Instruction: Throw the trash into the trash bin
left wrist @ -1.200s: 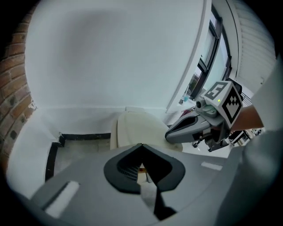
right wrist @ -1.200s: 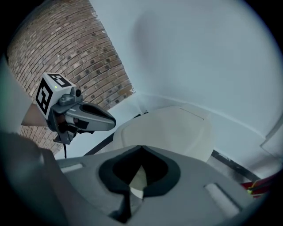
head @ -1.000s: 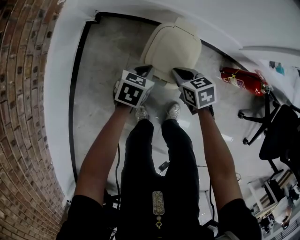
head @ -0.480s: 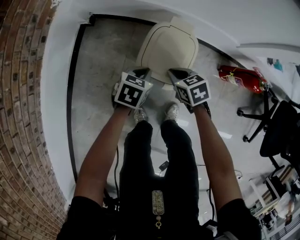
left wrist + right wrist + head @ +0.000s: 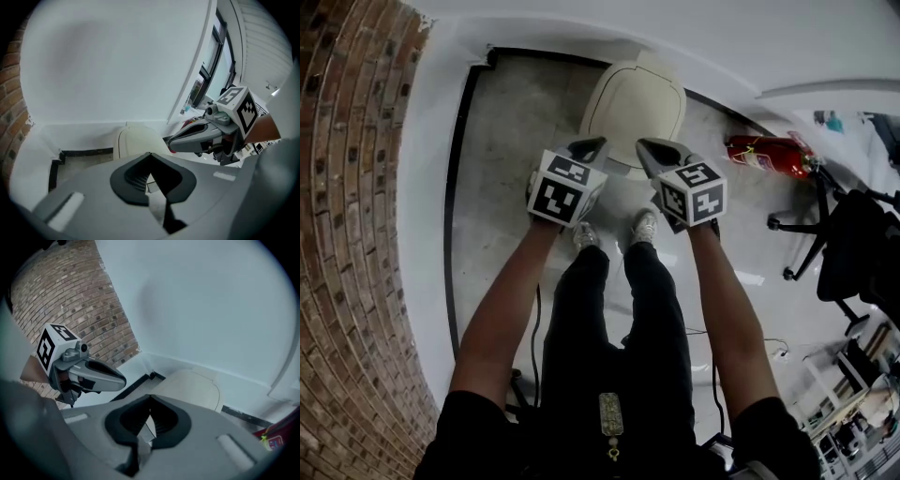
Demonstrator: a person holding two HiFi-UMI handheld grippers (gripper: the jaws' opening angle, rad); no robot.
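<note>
Bin (image 5: 633, 108) lid-down, long axis toward wall (image 5: 675, 28) — left gripper (image 5: 596, 144), right gripper (image 5: 645, 146) jaws together, empty.

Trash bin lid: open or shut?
Shut. The trash bin lid lies flat over the whole top; no gap or opening shows in any view.

cream trash bin (image 5: 633, 108), lid closed, upright

Grey floor (image 5: 502, 178), trash bin (image 5: 633, 108), fire extinguisher (image 5: 764, 153)
</note>
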